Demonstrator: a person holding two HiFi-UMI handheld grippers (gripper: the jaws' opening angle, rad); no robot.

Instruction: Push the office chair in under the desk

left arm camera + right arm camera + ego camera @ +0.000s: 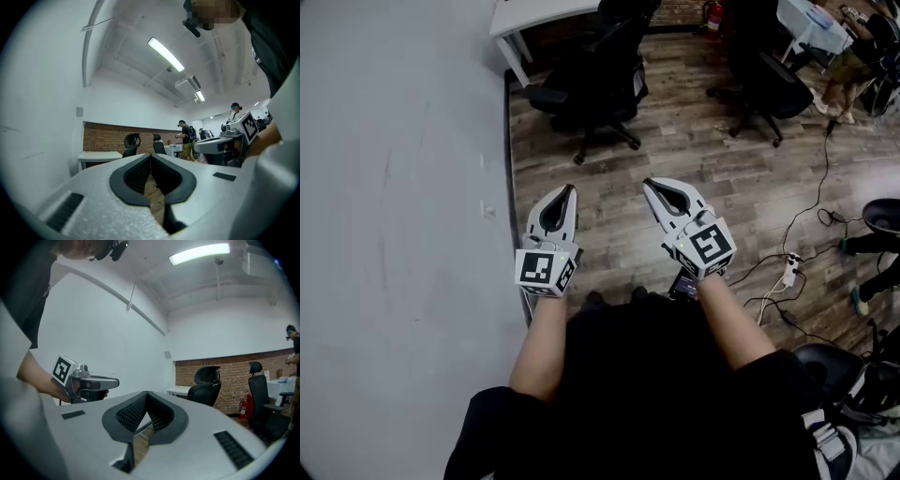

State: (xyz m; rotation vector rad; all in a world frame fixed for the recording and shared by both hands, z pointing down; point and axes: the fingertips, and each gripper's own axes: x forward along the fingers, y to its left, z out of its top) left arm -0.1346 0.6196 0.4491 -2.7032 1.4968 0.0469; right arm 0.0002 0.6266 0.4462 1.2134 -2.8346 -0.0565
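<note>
The black office chair (592, 82) stands on the wood floor, pulled out from the white desk (530, 17) by the far wall. It also shows ahead in the left gripper view as the chair (131, 144) and in the right gripper view as the chair (206, 385), next to the desk (180, 391). My left gripper (570, 189) and right gripper (649, 184) are held level side by side, well short of the chair. Both are shut with nothing between the jaws, as seen at the left gripper (150, 155) and the right gripper (146, 393).
A grey wall (394, 187) runs along the left. A second black chair (769, 86) stands at the back right beside another table (814, 23). Cables and a power strip (789, 272) lie on the floor at right. A fire extinguisher (243, 408) stands by the brick wall. People stand far off.
</note>
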